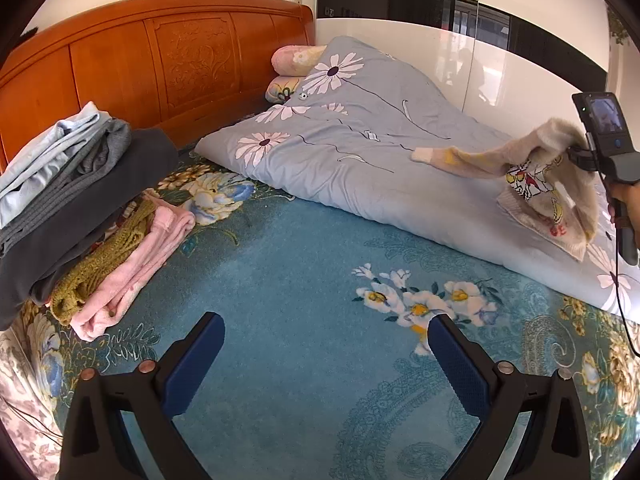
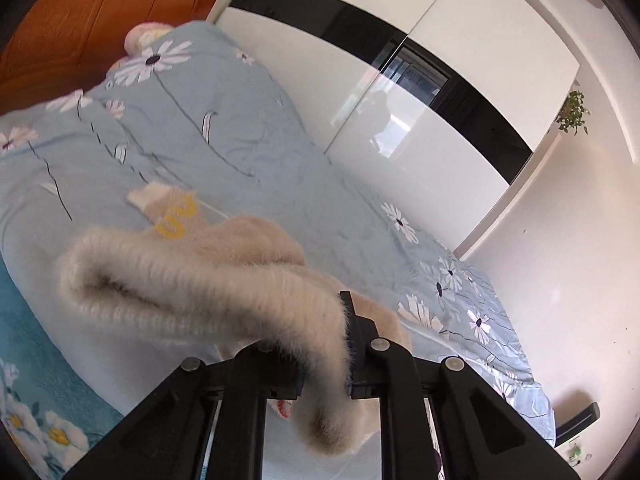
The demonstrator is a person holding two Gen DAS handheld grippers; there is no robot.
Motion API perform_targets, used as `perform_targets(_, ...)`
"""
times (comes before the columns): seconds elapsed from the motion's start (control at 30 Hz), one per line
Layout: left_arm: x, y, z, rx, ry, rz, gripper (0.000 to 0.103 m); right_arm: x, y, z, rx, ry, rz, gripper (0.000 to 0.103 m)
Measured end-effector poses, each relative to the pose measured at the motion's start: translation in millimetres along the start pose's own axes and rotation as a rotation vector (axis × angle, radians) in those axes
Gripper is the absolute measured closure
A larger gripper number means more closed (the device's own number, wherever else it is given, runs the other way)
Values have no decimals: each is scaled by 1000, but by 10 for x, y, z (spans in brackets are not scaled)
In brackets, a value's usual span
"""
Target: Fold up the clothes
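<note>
Right wrist view: right gripper [image 2: 324,344] fingers clamp the fuzzy beige sweater [image 2: 208,276]; left gripper [image 1: 326,344] fingers apart.

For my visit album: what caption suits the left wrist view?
Open left gripper above the blue bedspread; right gripper lifts a fuzzy beige sweater.

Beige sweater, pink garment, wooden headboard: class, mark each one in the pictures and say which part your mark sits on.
Beige sweater [image 2: 192,280]: right wrist view, on the fuzzy folded body.
Pink garment [image 1: 136,264]: left wrist view, on the middle of its folded length.
Wooden headboard [image 1: 192,56]: left wrist view, on the carved centre panel.
</note>
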State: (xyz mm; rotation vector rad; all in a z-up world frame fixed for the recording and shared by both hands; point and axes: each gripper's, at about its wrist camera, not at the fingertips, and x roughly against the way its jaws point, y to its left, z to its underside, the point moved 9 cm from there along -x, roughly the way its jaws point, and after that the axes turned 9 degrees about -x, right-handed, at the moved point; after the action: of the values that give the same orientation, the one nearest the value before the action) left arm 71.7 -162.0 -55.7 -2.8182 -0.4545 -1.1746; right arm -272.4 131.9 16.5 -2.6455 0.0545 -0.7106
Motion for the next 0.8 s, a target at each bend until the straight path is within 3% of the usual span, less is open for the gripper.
perform_targets(0.17,228,30,-105,8,-60,23,0,669,-78,-521,-32,-135,-37,89)
perform_targets(0.43,878,290,-271,57,-211,29,0,2154,-271,-964,-111,-312,-148,89)
perform_targets(0.53,1173,477,-271,97,-273,23,0,2728,-350,-1015,-130,-376,-184,89)
perform_targets(0.73,1621,780,-193,182,-350,28,0,3585,-462,-850,-176,-389,-319,89)
perform_targets(0.8,1698,817,-163,195,-359,38,0,3865,-560,-767,-166,-406,-326,89)
